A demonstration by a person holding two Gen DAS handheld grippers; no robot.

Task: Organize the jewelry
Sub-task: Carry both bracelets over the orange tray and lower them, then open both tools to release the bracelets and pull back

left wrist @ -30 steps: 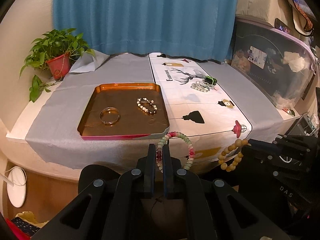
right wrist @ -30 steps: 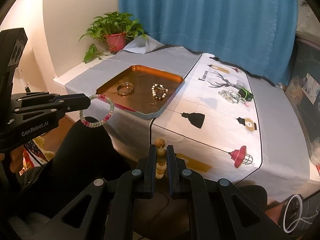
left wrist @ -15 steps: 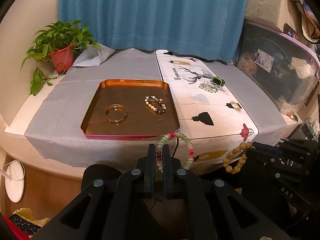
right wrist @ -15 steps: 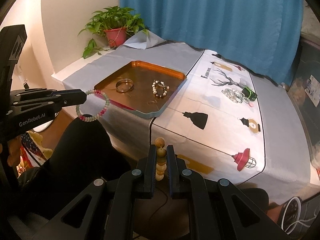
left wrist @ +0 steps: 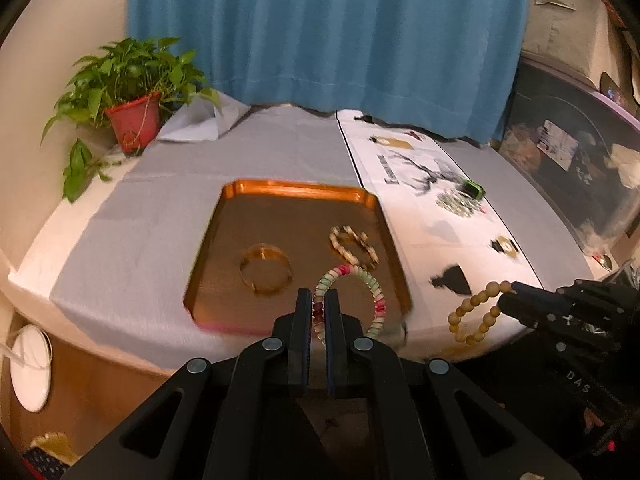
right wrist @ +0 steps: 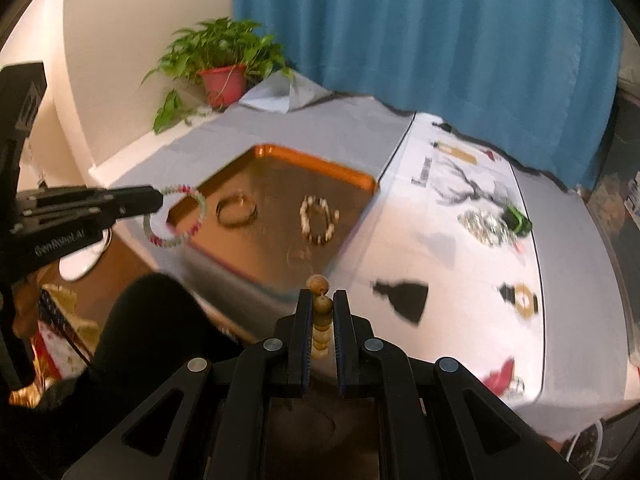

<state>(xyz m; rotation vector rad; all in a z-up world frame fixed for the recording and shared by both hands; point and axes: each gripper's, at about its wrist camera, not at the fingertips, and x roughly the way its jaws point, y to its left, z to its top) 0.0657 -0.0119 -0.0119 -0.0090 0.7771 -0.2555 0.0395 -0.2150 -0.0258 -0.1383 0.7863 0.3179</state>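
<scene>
My left gripper (left wrist: 318, 295) is shut on a pink, green and white bead bracelet (left wrist: 374, 290), held above the near edge of the copper tray (left wrist: 288, 191). It also shows in the right wrist view (right wrist: 161, 200) with the bracelet (right wrist: 200, 216). My right gripper (right wrist: 322, 298) is shut on a tan wooden bead bracelet (right wrist: 320, 306), near the table's front edge; it shows in the left wrist view (left wrist: 510, 288) with the bracelet (left wrist: 478, 312). In the tray lie a gold bangle (left wrist: 266, 268) and a white-and-dark bead bracelet (left wrist: 354, 242).
A silver chain pile (left wrist: 456, 202) with a green object (left wrist: 474, 189) lies on the white printed runner (right wrist: 472, 216). A potted plant (left wrist: 134, 120) stands at the back left. A blue curtain hangs behind. Boxes stand at the right.
Both grippers have moved forward toward the table with their bracelets. The left one now hangs over the tray's near edge. Both stay shut.
</scene>
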